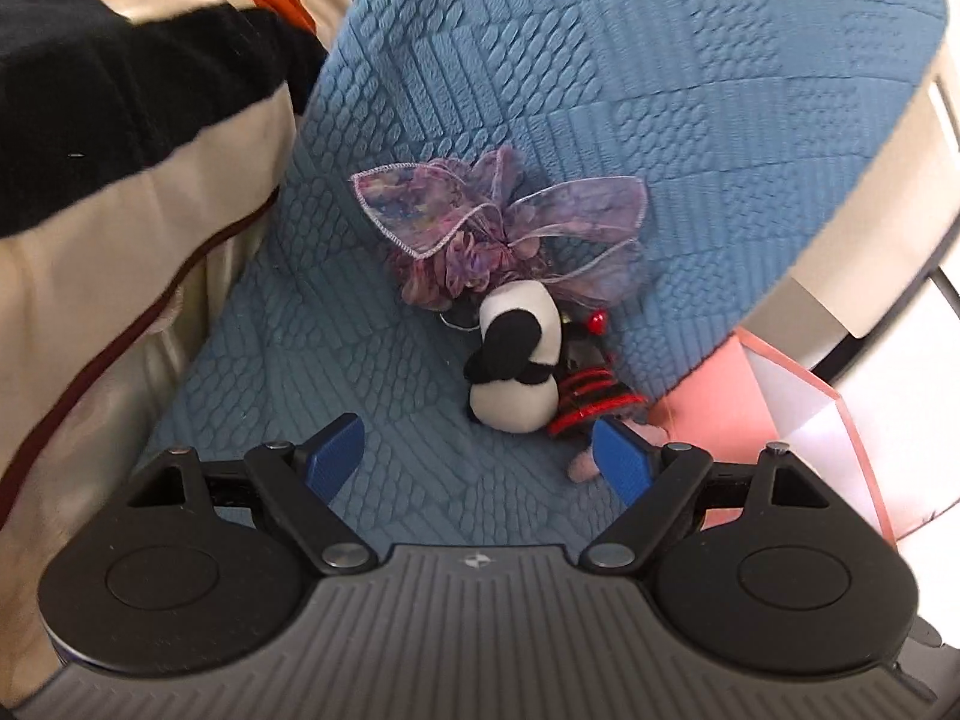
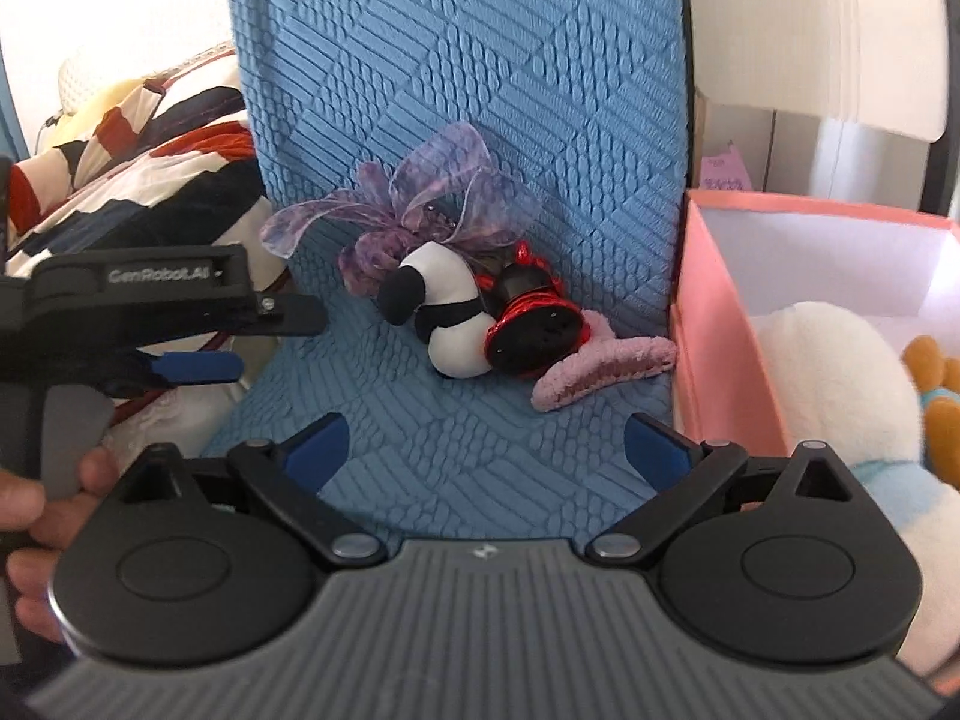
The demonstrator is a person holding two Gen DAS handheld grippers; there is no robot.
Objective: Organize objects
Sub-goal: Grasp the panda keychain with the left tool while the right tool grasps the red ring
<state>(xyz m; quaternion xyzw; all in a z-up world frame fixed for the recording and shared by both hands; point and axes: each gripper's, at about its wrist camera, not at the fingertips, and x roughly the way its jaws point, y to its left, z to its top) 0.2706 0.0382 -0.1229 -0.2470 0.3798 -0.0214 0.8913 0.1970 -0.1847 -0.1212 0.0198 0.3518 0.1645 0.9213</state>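
Note:
A small pile of toys lies on a blue quilted seat cushion (image 1: 420, 120): a purple ribbon bow (image 1: 498, 222), a black-and-white plush (image 1: 516, 360), a red-and-black doll (image 1: 585, 396) and a pink fuzzy piece (image 2: 606, 366). My left gripper (image 1: 477, 462) is open and empty, just short of the plush. My right gripper (image 2: 486, 450) is open and empty, a little nearer than the pile (image 2: 456, 306). The left gripper (image 2: 198, 348) also shows at the left of the right wrist view.
A pink box (image 2: 708, 360) stands right of the cushion, holding a white plush (image 2: 840, 396) and an orange toy (image 2: 936, 378). A striped blanket (image 1: 120, 150) lies left of the cushion. White furniture (image 2: 810, 30) stands behind the box.

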